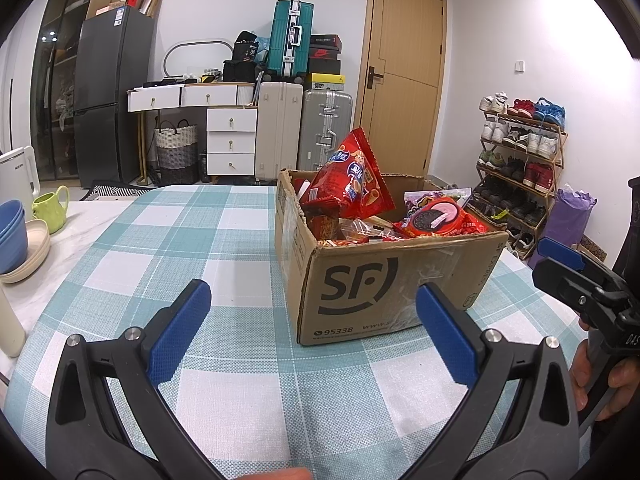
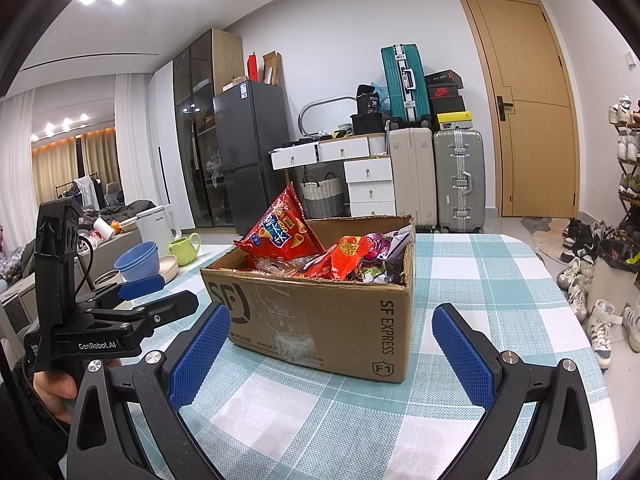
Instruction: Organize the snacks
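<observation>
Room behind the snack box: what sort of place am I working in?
Most likely a lived-in home, a dining table in a main room: a fridge, stacked suitcases and a full shoe rack by the door.

We hold left black gripper with blue textured pads [image 1: 312, 320] level, jaws spread wide, nothing between. Right black gripper with blue textured pads [image 2: 332, 344] same, gaping, empty. Both just short of cardboard box [image 1: 392, 280], side by side.

The cardboard box [image 1: 384, 280] sits on the table [image 1: 224, 240] right of frame centre, snack packets inside, one chip bag [image 1: 352, 176] standing up at its back left. Bowls [image 1: 12, 236] and a mug [image 1: 50, 210] lie at far left. Suitcases [image 1: 304, 128] stand behind.
</observation>
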Tool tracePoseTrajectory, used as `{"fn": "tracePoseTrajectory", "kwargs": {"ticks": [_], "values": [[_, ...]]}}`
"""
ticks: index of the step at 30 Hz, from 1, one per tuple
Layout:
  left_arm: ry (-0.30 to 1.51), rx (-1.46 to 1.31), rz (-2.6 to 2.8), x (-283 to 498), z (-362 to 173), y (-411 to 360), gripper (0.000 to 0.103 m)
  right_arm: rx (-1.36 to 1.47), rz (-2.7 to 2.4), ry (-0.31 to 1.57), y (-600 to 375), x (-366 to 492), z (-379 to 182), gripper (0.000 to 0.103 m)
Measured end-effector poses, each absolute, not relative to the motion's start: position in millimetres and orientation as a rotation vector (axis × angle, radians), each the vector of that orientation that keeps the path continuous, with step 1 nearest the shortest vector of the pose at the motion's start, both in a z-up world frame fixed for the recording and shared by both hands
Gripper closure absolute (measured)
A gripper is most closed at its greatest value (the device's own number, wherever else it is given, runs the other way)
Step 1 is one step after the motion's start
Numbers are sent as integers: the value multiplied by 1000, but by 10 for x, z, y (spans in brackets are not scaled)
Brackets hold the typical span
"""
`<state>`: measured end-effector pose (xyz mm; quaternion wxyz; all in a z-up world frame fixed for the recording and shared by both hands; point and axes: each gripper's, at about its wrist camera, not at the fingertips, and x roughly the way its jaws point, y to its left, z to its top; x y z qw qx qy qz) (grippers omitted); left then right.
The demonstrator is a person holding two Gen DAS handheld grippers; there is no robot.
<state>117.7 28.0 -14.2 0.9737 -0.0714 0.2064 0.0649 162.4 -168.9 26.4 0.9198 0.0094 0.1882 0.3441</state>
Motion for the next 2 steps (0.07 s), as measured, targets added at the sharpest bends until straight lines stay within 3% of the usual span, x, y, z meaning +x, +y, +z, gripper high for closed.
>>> {"fn": "tracePoseTrajectory", "kwargs": {"ticks": [2], "values": [[415, -143, 131, 1176, -146, 277, 1, 19, 708, 387, -1684, 1625, 258, 0]]}}
